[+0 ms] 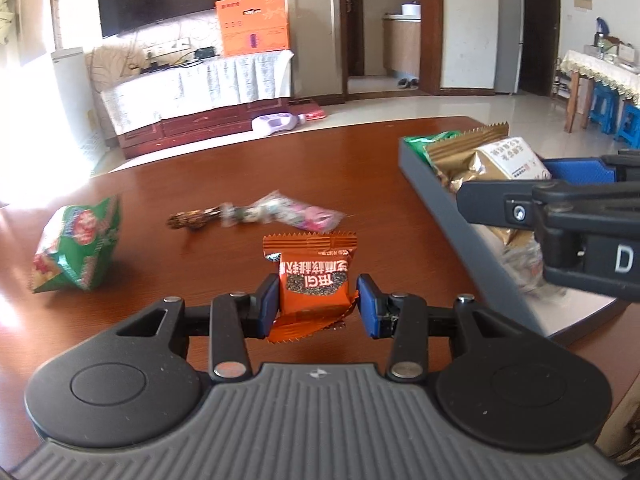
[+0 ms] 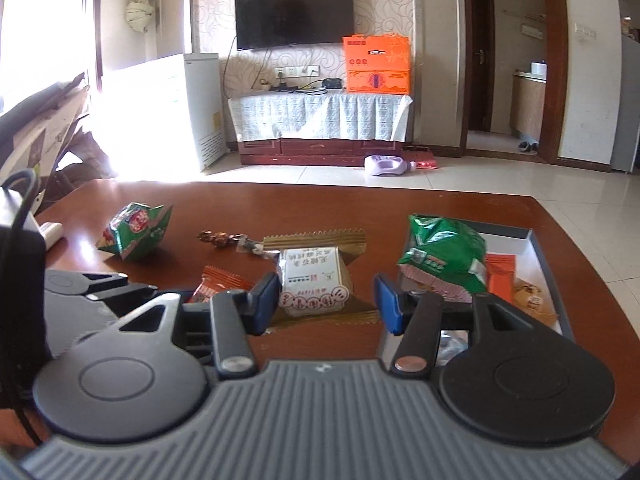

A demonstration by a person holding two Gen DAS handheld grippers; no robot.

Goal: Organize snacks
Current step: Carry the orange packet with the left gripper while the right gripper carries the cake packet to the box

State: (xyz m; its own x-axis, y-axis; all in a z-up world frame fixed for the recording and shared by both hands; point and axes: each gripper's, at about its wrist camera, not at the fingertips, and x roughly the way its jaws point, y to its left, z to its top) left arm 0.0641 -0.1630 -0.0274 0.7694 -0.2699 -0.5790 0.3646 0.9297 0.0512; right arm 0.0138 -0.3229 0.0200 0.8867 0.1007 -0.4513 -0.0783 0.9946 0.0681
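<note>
My left gripper [image 1: 318,306] is shut on a small orange snack packet [image 1: 314,286], which it holds a little above the brown table [image 1: 240,168]. To its right, my right gripper [image 1: 504,180] is shut on a gold packet with a white label [image 1: 500,160] over the near end of the grey tray [image 1: 424,176]. In the right wrist view the gold packet [image 2: 312,286] sits between the blue pads of the right gripper [image 2: 326,304]. The left gripper [image 2: 172,294] with the orange packet [image 2: 216,284] is just to its left. The tray [image 2: 540,248] holds a green bag [image 2: 440,256], an orange packet [image 2: 500,280] and a cookie packet [image 2: 530,300].
A green snack bag [image 1: 76,248] lies on the left of the table. A string of wrapped candies [image 1: 256,216] lies mid-table. A white object [image 2: 50,232] rests at the table's left edge. The table's far edge drops to a tiled floor with a purple bottle [image 2: 386,165].
</note>
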